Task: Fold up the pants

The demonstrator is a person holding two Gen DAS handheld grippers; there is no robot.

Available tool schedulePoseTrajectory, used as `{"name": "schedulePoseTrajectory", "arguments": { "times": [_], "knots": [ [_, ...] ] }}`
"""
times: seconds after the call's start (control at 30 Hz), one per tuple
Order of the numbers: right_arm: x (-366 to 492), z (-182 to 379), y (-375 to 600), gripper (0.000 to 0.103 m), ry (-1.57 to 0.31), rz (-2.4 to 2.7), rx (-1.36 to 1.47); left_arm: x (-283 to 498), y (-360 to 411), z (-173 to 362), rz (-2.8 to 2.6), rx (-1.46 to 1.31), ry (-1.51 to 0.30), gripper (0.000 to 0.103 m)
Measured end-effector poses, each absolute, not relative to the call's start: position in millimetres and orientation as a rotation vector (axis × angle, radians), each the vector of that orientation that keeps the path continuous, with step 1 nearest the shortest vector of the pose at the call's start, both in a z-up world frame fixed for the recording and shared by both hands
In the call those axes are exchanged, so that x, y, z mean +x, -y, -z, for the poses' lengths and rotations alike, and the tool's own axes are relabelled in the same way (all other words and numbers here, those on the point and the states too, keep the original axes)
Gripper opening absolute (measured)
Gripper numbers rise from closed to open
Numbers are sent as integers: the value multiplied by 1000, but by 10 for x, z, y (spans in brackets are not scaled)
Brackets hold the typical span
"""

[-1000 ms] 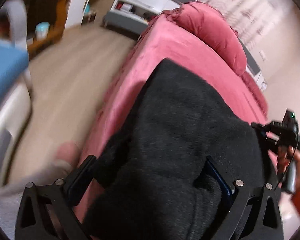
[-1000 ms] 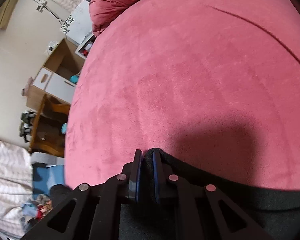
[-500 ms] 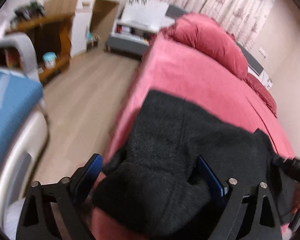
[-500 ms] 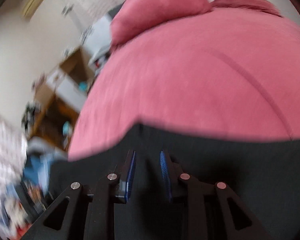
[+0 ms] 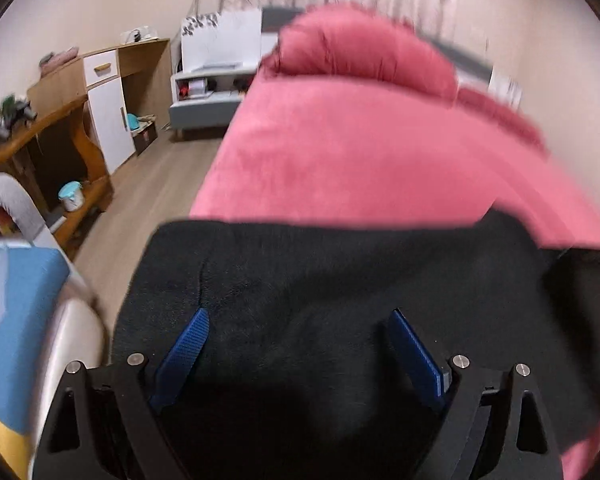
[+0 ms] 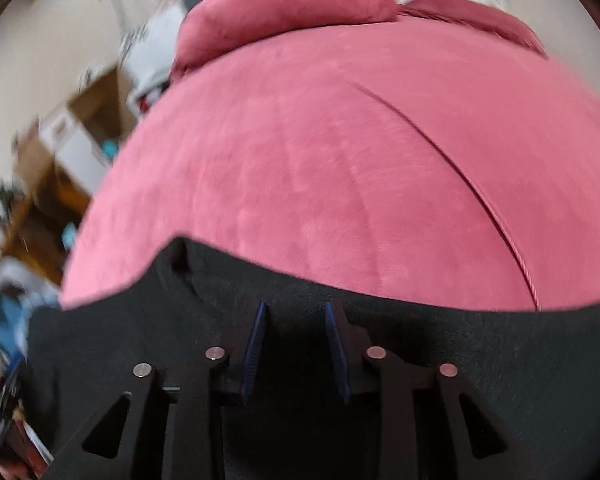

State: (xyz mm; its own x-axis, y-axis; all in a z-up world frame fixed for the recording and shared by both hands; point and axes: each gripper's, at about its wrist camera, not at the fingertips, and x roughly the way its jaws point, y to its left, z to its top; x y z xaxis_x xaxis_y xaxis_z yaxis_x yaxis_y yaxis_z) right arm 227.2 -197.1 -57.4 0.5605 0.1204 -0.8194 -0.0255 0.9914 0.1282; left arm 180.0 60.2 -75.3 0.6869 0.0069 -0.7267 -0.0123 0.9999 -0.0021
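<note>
Both views have swung up since a second ago: the left wrist view, then tilted over the bed's edge and the floor, now looks straight along the bed toward the pillow, and the right gripper (image 6: 294, 340), which was pinched shut on a fold of the dark cloth, has just been opening, its blue pads (image 6: 254, 344) now apart with nothing pressed between them. Nearest the cameras, the black pants (image 5: 340, 300) lie under both tools as a broad flat slab on the near part of the red bed cover (image 5: 340, 152). The left gripper (image 5: 300, 352) stands wide, pads clear of the fabric below. Whether either pad brushes the cloth cannot be told through the blur. The far edge of the pants runs nearly straight across the bed, with a small notch at its left corner in the right wrist view. Judging from that tidy edge, one fold looks laid and released; at least one more fold, across the width or length, probably remains. Beyond, the red pillow (image 6: 284, 4) sits at the head, and a wooden cabinet (image 5: 112, 96) stands by the far wall.
</note>
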Motion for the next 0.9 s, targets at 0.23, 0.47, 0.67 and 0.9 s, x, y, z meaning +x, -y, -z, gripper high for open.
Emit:
{"name": "schedulePoseTrajectory", "arguments": {
  "times": [0.23, 0.47, 0.67, 0.9],
  "knots": [
    [2539, 762, 2195, 34, -945, 180, -71, 1756, -506, 897, -15, 112, -788, 94],
    [2133, 556, 2579, 36, -827, 169, 182, 1753, -536, 911, 0, 105, -762, 95],
    [1324, 567, 2827, 42, -801, 109, 251, 1775, -502, 915, -8, 127, -762, 98],
    [835, 810, 3513, 42, -814, 216, 338, 1708, -288, 730, -91, 171, -766, 98]
  ]
}}
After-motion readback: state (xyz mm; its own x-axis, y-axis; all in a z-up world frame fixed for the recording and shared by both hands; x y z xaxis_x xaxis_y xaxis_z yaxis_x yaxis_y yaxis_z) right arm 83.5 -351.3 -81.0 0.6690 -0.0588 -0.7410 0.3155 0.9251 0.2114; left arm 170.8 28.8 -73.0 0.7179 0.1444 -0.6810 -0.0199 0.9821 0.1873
